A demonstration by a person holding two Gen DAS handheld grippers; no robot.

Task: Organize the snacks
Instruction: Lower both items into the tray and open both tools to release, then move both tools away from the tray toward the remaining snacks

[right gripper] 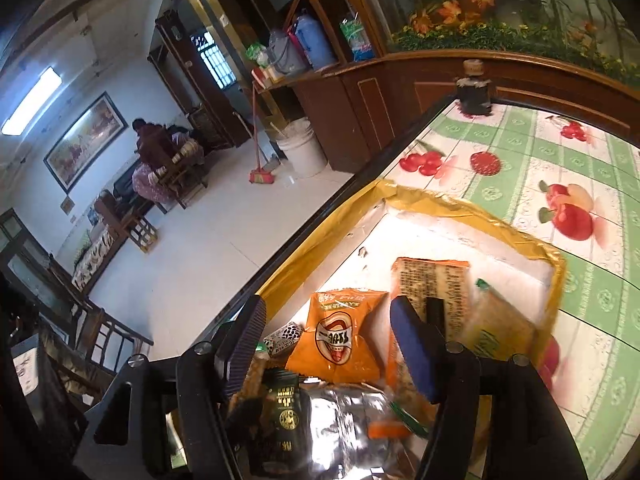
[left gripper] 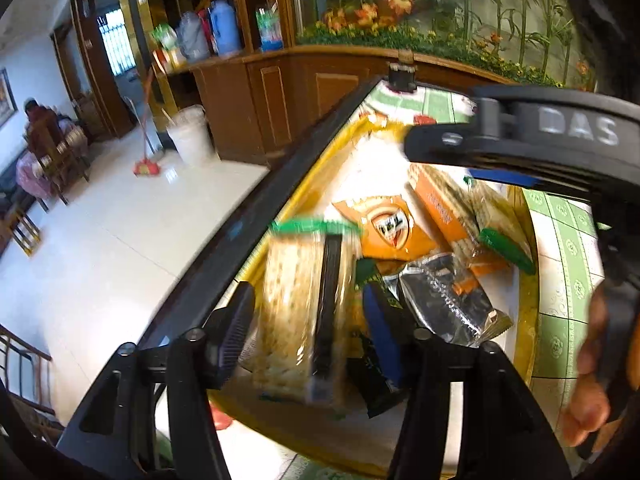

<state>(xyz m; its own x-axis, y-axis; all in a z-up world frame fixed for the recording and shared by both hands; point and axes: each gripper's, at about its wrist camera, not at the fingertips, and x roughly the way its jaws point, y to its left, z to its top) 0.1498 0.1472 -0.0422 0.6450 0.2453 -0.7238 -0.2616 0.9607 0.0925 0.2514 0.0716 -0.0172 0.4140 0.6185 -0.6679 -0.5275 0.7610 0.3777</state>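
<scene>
Cracker packet (left gripper: 296, 316) is lying lengthwise between the spread fingers of the left gripper (left gripper: 308, 332), over the yellow-rimmed box (left gripper: 308, 184); right gripper (right gripper: 332, 344), also spread, is hovering empty farther off.

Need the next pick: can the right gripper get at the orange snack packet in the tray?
Probably yes: the right gripper is open, the orange snack packet lies uncovered just ahead between its fingers, inside the tray.
</scene>
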